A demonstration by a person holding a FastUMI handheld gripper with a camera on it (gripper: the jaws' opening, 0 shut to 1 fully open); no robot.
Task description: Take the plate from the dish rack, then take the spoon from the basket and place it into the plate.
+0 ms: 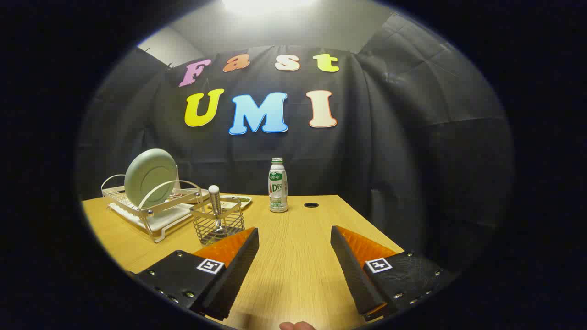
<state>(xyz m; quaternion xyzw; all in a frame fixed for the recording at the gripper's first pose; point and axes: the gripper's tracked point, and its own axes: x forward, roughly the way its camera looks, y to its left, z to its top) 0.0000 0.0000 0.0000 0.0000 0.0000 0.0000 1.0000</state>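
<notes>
A pale green plate (150,177) stands on edge in a white wire dish rack (151,211) at the far left of the wooden table. Just to the rack's right stands a small wire basket (217,224) holding a spoon (214,201) upright, its white handle end sticking up. My gripper (294,236) is open above the table, with only bare tabletop between its fingers. The basket is just beyond the tip of the left finger (238,261), and the rack and plate lie farther ahead to the left.
A white drink bottle (278,185) with a green label stands near the table's far edge, ahead of the fingers. A round cable hole (311,205) is to its right. A flat tray (236,200) lies behind the basket. The table (293,256) ends at the right beside the right finger.
</notes>
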